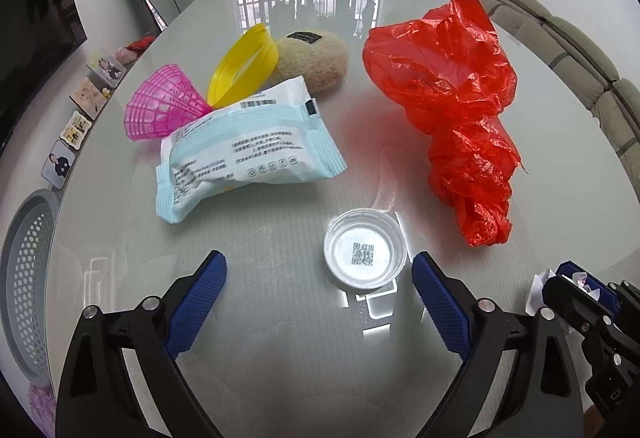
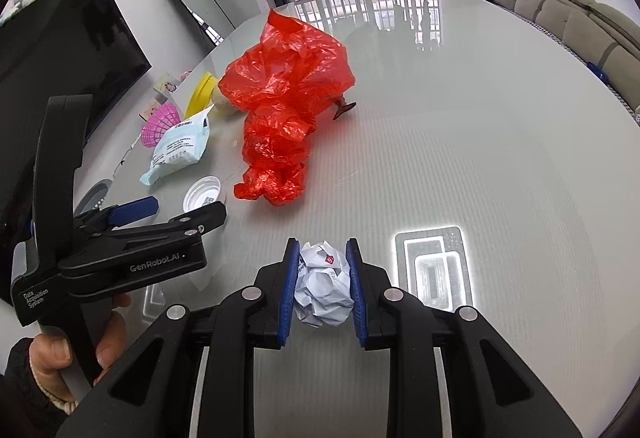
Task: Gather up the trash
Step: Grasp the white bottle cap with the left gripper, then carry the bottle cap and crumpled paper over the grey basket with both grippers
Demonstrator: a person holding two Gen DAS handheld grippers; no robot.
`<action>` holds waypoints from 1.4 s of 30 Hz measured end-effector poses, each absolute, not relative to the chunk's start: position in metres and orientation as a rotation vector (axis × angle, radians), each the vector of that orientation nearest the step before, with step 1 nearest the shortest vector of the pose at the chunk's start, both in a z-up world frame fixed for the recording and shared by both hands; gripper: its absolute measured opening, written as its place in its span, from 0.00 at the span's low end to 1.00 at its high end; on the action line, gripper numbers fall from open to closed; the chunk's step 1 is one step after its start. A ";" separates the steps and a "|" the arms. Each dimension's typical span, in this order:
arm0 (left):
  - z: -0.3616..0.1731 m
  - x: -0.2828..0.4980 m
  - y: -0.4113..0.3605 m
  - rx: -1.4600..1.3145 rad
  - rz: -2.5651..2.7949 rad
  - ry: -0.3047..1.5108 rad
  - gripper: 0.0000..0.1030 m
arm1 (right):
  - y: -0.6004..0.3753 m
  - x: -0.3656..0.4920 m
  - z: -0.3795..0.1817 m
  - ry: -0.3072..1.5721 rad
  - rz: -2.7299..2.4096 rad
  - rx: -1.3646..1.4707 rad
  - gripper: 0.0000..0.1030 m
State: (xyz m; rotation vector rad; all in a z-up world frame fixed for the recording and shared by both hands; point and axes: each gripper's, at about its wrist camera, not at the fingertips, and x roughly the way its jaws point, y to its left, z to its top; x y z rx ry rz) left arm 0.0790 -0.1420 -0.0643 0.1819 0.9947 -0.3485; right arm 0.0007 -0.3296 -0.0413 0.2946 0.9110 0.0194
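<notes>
My left gripper (image 1: 318,263) hangs open over the glass table (image 1: 280,338). A clear round plastic lid (image 1: 365,256) with a QR code lies between its blue fingertips, close to the right one, and no pad touches it. My right gripper (image 2: 323,245) is shut on a crumpled white paper ball (image 2: 324,286); the same gripper (image 1: 576,288) shows at the left wrist view's lower right. Farther out lie a crumpled red plastic bag (image 1: 448,98) (image 2: 280,106) and a white and pale blue wipes packet (image 1: 244,150) (image 2: 180,146).
Behind the packet sit a pink mesh shuttlecock (image 1: 160,106), a yellow ring lid (image 1: 244,66) and a beige plush (image 1: 312,58). A grey perforated basket (image 1: 28,278) stands below the table's left edge. A hand (image 2: 52,358) holds the left gripper (image 2: 184,209). A sofa (image 2: 580,22) lines the right.
</notes>
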 end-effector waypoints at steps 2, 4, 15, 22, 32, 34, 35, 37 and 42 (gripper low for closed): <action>-0.062 0.077 -0.145 0.189 -0.355 0.981 0.72 | -0.332 0.001 -0.042 0.912 0.017 0.300 0.23; -0.060 0.073 -0.147 0.197 -0.375 0.969 0.55 | -0.331 0.001 -0.043 0.911 0.014 0.303 0.23; -0.051 0.058 -0.118 0.159 -0.379 0.949 0.38 | -0.323 0.000 -0.040 0.910 0.017 0.292 0.23; -0.044 0.052 -0.076 0.132 -0.317 0.916 0.38 | -0.293 0.004 -0.029 0.907 0.050 0.236 0.23; -0.039 0.051 0.007 0.055 -0.199 0.890 0.38 | -0.199 0.039 -0.020 0.904 0.200 0.153 0.22; -0.042 0.051 0.031 0.037 -0.159 0.891 0.38 | -0.173 0.051 -0.019 0.901 0.246 0.132 0.23; -0.044 0.051 0.041 0.030 -0.140 0.893 0.38 | -0.161 0.057 -0.019 0.899 0.268 0.125 0.23; -0.048 0.052 0.067 0.010 -0.090 0.902 0.38 | -0.134 0.068 -0.017 0.893 0.321 0.113 0.23; -0.056 0.060 0.126 -0.040 0.028 0.915 0.38 | -0.070 0.090 -0.015 0.903 0.448 0.071 0.23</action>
